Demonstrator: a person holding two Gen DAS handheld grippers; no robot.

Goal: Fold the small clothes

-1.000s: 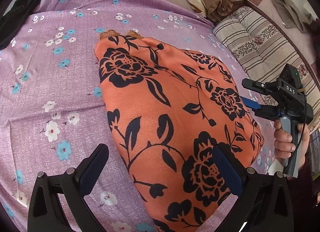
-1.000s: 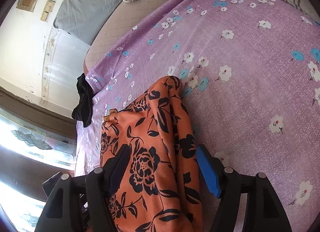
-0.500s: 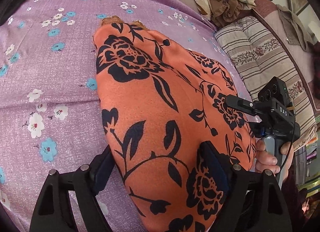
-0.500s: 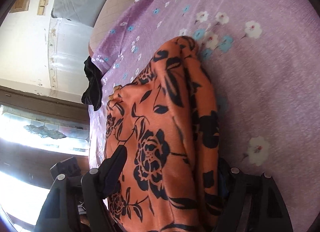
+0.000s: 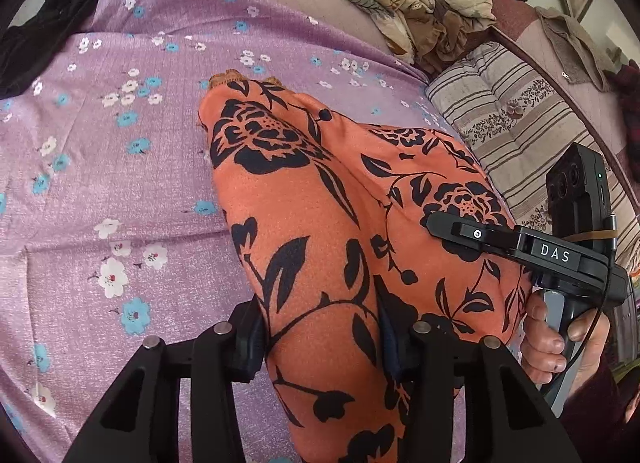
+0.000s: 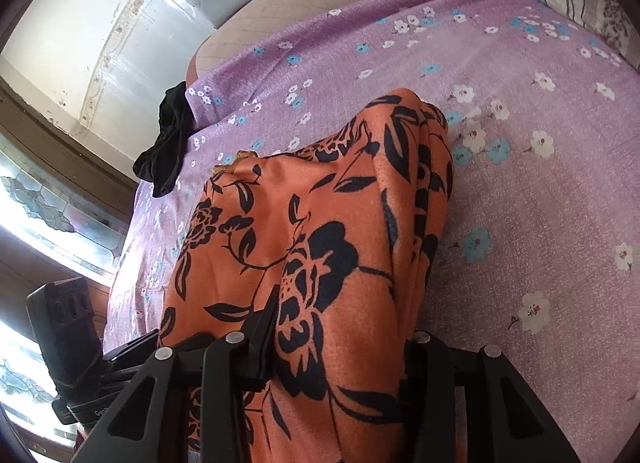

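An orange garment with black flowers (image 5: 320,203) lies on the purple flowered bedsheet (image 5: 100,183); its near end is lifted. My left gripper (image 5: 322,339) is shut on the garment's near edge. My right gripper (image 6: 340,347) is shut on the near edge at the other corner of the same garment (image 6: 320,223). The right gripper also shows in the left wrist view (image 5: 520,247), held by a hand at the garment's right side. The left gripper's body shows at the lower left of the right wrist view (image 6: 68,343).
A pile of crumpled clothes (image 5: 416,3) lies at the far side of the bed. A striped pillow (image 5: 520,119) is at the right. A black cloth (image 5: 36,35) lies at the sheet's far left corner, also in the right wrist view (image 6: 168,143).
Both grippers closed on the garment's near edge and lifted it. The fabric now bunches and rises between the jaws, where before it lay flat.
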